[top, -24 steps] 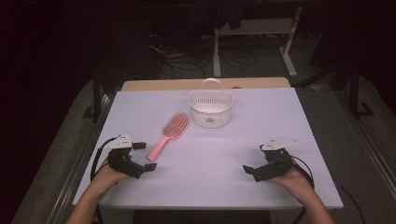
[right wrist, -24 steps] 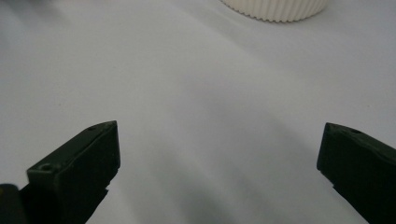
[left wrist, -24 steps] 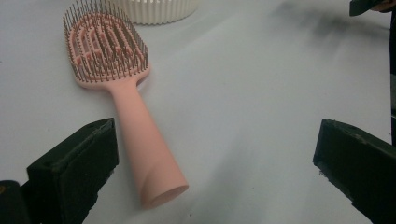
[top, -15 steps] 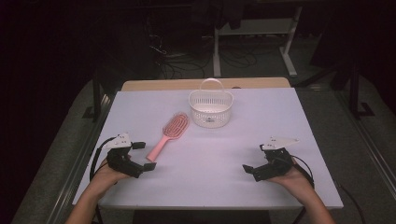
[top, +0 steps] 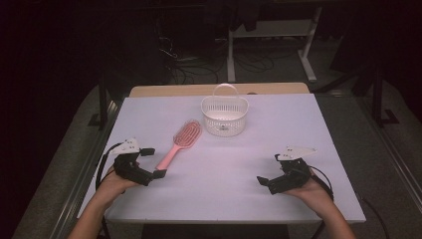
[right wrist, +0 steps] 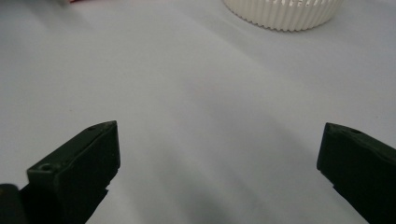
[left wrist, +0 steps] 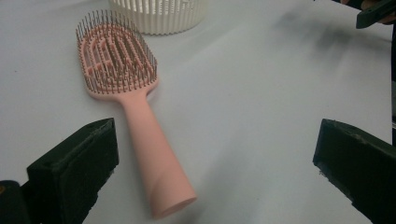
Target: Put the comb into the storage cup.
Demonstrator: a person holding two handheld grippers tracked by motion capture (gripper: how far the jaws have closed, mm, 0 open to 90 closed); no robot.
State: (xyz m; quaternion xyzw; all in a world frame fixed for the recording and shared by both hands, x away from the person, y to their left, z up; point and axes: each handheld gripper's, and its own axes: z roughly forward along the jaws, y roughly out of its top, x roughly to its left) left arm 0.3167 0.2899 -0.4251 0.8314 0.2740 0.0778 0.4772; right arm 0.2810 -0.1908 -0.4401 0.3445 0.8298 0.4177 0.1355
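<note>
A pink hairbrush [top: 178, 144] lies bristles-up on the white table [top: 239, 199], its handle pointing toward the front left. My left gripper [top: 150, 162] stands open at the handle's end; in the left gripper view the hairbrush [left wrist: 135, 116] handle tip lies between the wide-apart jaws, nearer the left one, untouched. A white slotted basket [top: 225, 115] with an upright handle sits at the table's back middle. My right gripper [top: 269, 168] rests open at the front right, nothing between its jaws, with the basket [right wrist: 285, 11] far ahead.
A tan board [top: 219, 89] edges the table's far side. Beyond it the dark floor holds cables and a white desk frame [top: 271, 30]. A metal rail [top: 79, 174] runs along the table's left side. In the left gripper view the other gripper [left wrist: 376, 11] shows at the top right.
</note>
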